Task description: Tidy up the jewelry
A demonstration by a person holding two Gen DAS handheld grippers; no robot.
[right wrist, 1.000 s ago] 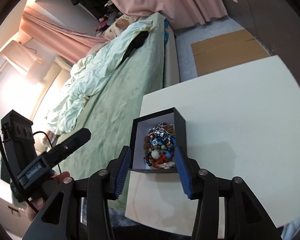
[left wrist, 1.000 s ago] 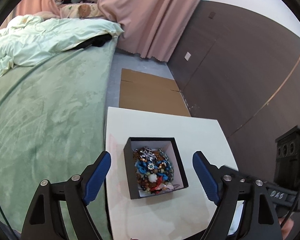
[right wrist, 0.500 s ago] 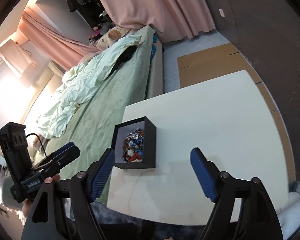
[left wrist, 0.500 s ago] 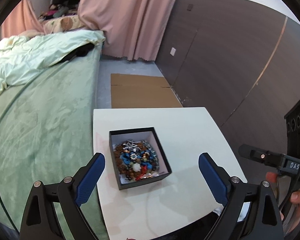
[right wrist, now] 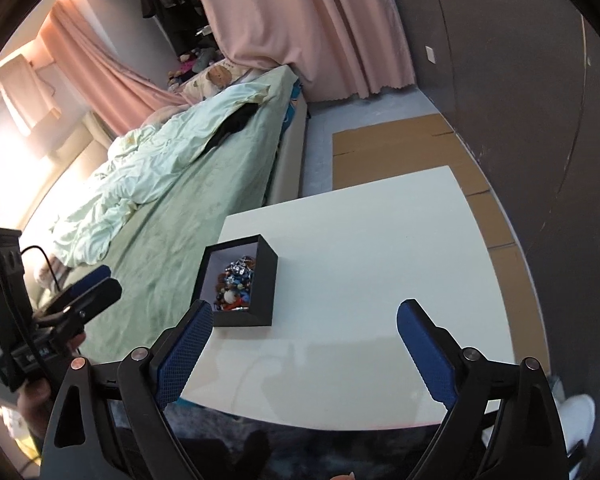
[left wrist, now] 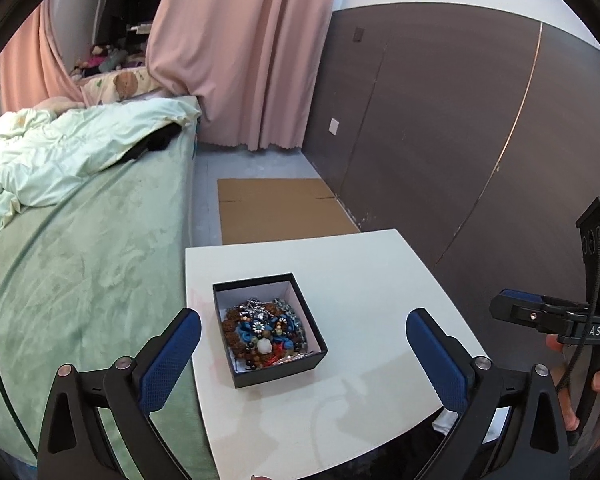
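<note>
The left gripper (left wrist: 303,334) has its blue pads spread wide, the jaws opening further at this moment, with nothing pressed between them; in its own view the black box (left wrist: 269,328) merely sits in the lower centre of the frame, seen through the gap and well short of either pad. The right gripper (right wrist: 305,330) is likewise opening, its pads empty, and in its view the box lies at centre left, just above the left pad.

The jewelry (left wrist: 265,330) is all inside that box: a tangled heap of beads, blue flowers, silver chain and something red, lying on the white lining. The box stands on the white table (left wrist: 364,272), near the edge that faces the green bed (left wrist: 80,248). Nothing lies on the table apart from it (no piece has been drawn out or laid aside, so far as either view shows). My reading is that the sorting itself remains wholly to do, or else the gathering into the box is the finished work; the pictures do not settle which.

Against the frames a second ago, both grippers have drawn back and upward: the box looks smaller and lower in each frame. The right pads, which then stood narrow and close about the box's near wall, now stand far apart and clear of it. The box appears to keep its place on the table.
</note>
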